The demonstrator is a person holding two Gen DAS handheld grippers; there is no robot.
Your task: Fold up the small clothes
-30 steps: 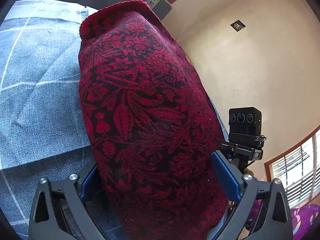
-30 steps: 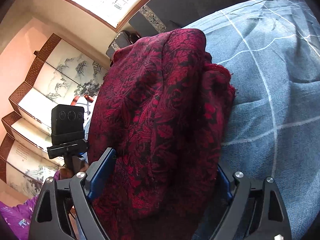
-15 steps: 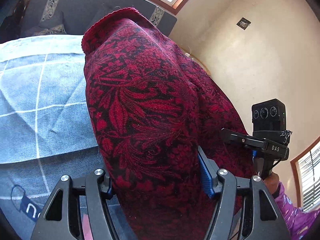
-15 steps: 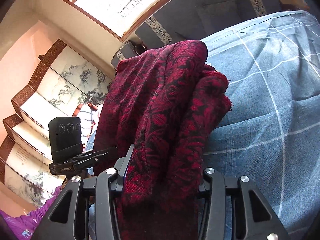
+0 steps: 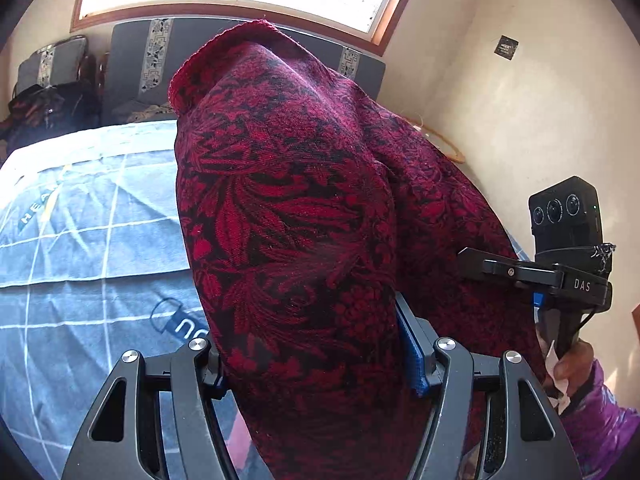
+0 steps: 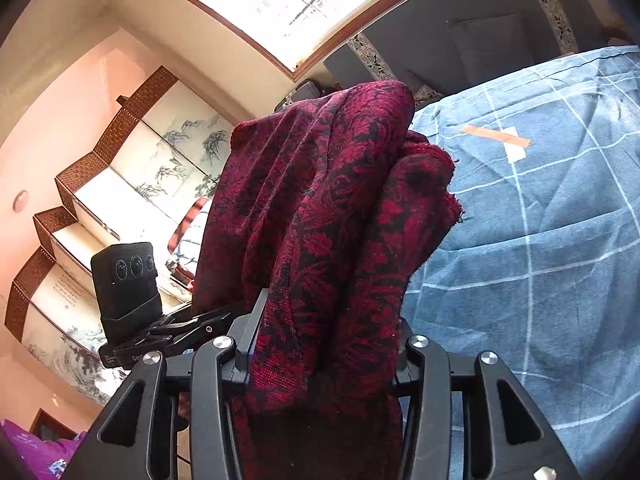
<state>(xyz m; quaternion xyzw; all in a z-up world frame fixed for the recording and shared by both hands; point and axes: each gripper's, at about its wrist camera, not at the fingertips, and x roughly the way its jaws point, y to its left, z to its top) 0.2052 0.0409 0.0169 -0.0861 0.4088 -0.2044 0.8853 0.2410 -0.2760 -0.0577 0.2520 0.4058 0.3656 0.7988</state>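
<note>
The left gripper [image 5: 316, 356] is clamped on the red cloth [image 5: 304, 216]; the right gripper [image 6: 324, 344] pinches bunched folds of it too; the cloth hangs lifted between both, above the blue bedspread [image 6: 540, 216].

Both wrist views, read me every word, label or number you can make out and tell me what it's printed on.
"DAS": on the black camera mount of the other tool, left wrist view.
"HEA...": cut-off letters on the blue checked bedsheet.
"no...": large letters on the same sheet, partly hidden by the red patterned cloth.
Small print on the black mount in the right wrist view: too blurred to read.
Dark wall sticker: unreadable.
</note>
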